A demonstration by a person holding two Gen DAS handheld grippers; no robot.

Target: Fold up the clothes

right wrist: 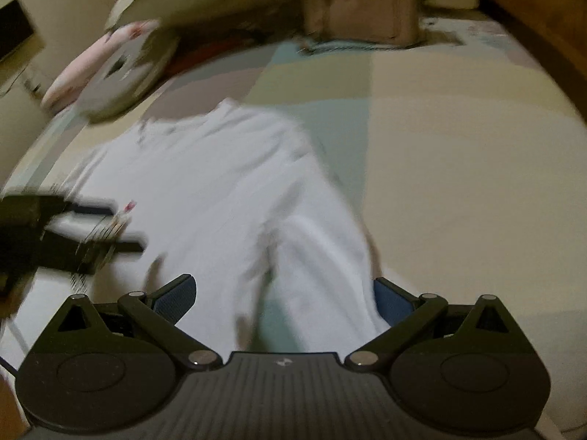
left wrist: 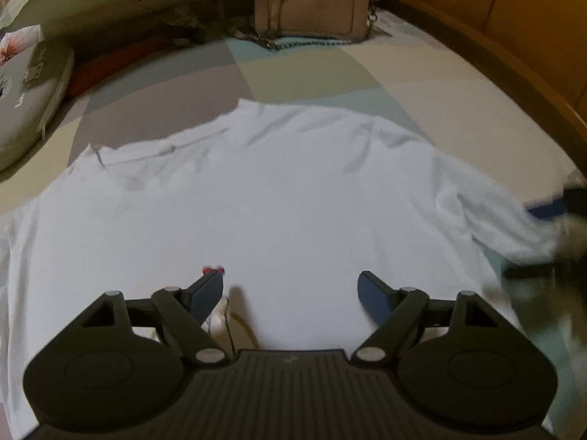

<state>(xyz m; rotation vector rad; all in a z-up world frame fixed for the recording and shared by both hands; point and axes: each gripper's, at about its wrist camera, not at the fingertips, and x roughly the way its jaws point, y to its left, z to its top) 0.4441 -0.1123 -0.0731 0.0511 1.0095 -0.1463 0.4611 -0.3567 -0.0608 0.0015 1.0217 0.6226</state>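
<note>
A white T-shirt [left wrist: 256, 190] lies spread flat on the bed, its neckline toward the far left. My left gripper [left wrist: 290, 278] hovers over the shirt's near part, jaws open and nothing between them. At the right edge of the left wrist view my right gripper [left wrist: 550, 209] shows blurred beside the shirt's right sleeve [left wrist: 495, 220]. In the right wrist view the right gripper [right wrist: 284, 280] stands open with the sleeve [right wrist: 323, 256] lying between its fingers, not pinched. The left gripper [right wrist: 121, 223] appears blurred at the left there, over the T-shirt [right wrist: 205, 183].
A patchwork bedsheet [left wrist: 293, 73] covers the bed. A beige handbag [left wrist: 312, 3] stands at the far end, a grey pillow [left wrist: 29, 88] lies at the left, and a wooden bed frame [left wrist: 513, 36] runs along the right side.
</note>
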